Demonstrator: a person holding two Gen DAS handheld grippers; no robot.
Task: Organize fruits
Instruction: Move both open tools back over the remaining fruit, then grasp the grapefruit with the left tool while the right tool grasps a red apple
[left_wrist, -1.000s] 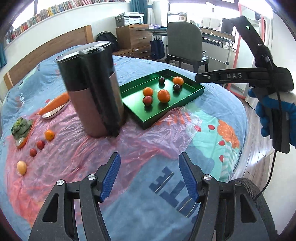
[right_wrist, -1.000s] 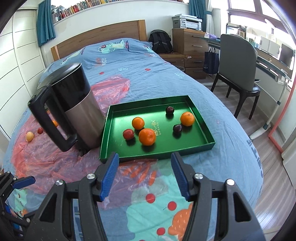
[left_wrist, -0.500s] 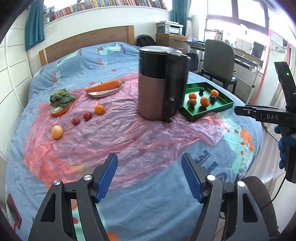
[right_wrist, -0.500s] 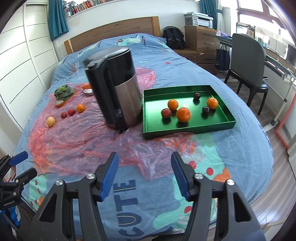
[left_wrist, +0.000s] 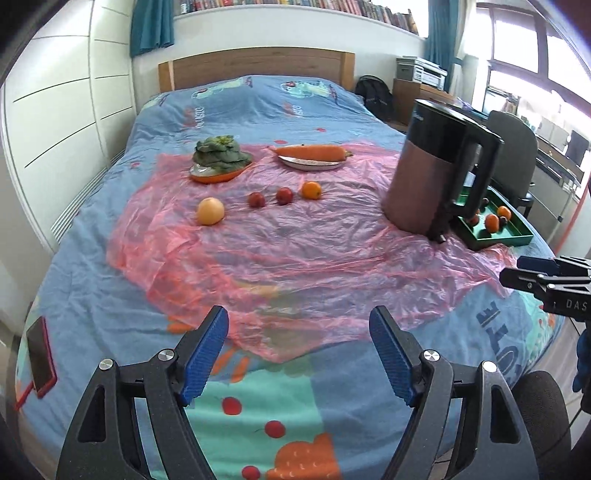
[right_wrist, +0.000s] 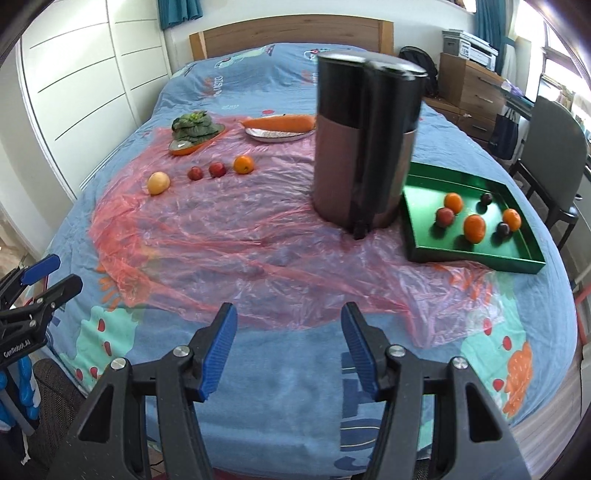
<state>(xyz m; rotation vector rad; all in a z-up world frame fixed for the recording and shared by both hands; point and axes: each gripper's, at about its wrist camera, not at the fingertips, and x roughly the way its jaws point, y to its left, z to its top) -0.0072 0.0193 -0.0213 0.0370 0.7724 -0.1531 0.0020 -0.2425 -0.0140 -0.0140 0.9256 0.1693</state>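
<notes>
Fruits (left_wrist: 280, 195) lie loose on the pink sheet (left_wrist: 295, 251); others sit in the green tray (right_wrist: 476, 254). Left tool (left_wrist: 299, 358) is opening, empty; right tool (right_wrist: 290, 350) stands wide, empty.

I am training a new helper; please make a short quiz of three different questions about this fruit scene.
1. How many fruits lie in the green tray?
2. True or false: the carrot lies inside the tray.
3. Which stands between the loose fruits and the tray: A kettle, B bowl, C box?

Key: 1. Six. 2. False, it lies on a plate. 3. A.
</notes>
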